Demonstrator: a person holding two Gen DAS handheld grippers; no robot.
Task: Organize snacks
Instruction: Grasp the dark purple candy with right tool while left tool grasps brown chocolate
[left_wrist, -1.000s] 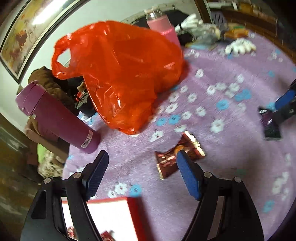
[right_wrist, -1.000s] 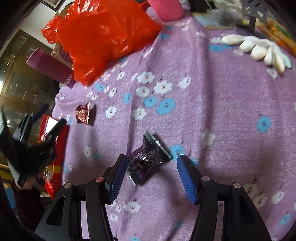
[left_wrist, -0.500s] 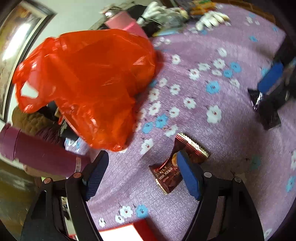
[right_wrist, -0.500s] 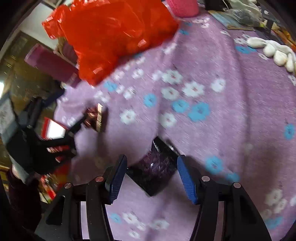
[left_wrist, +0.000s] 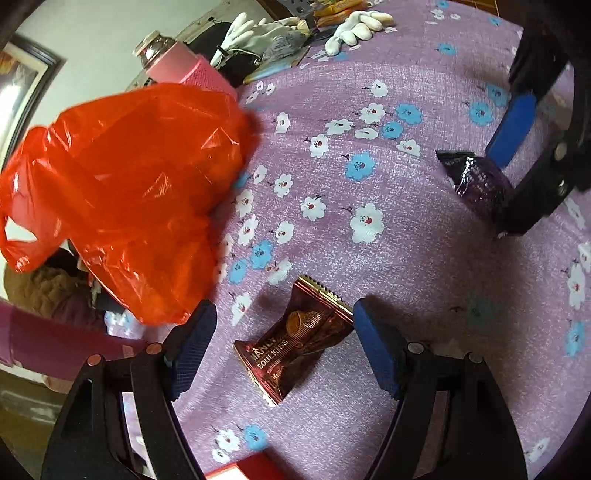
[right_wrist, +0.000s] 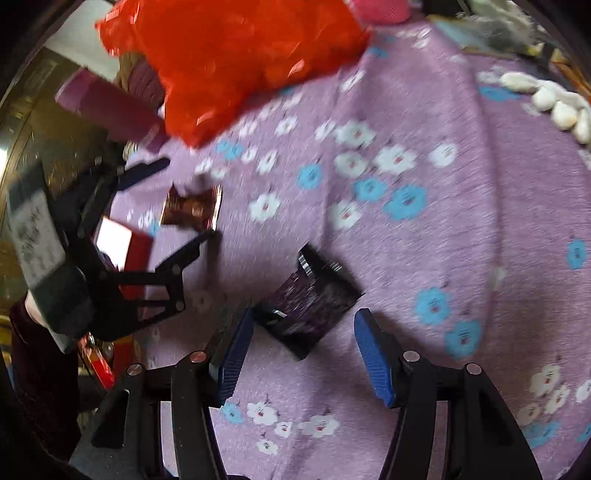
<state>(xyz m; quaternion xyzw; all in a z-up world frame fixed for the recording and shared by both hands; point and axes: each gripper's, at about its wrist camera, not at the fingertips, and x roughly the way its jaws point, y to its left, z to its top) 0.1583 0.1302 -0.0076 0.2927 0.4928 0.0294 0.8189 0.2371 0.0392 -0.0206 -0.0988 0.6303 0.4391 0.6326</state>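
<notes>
1. Straddling one wrapped snack each, both grippers stand with fingers wide apart and nothing clamped, so by my reading the sorting is at the pick-up stage for these two pieces and neither is stowed yet.
2. Nearest in the left wrist view, the left gripper (left_wrist: 280, 347) hovers low over the brown snack packet (left_wrist: 295, 339), which lies flat on the purple flowered cloth (left_wrist: 424, 266) between the blue pads, touching neither as far as I can tell.
3. Nearest in the right wrist view, the right gripper (right_wrist: 301, 349) brackets the dark purple snack packet (right_wrist: 306, 299); its near left corner sits just beside the left pad, and blur hides whether they touch.
4. At the near left edge lies the red box (right_wrist: 127, 247), only a corner of it in the left view; I judge it the likely destination, and what it holds cannot be made out.
5. What is left: closing on both packets, carrying them over, and whatever else the orange plastic bag (left_wrist: 129, 192), farther back on the left, may contain, which is hidden.
6. The left view alone shows the brown packet's printed face sharply, plus the pink bottle (left_wrist: 181, 68) and white gloves (left_wrist: 354, 31) at the far edge.
7. The right view alone shows the left gripper from outside, more of the box, and the maroon flask (right_wrist: 107, 109) lying far left beside the bag.
</notes>
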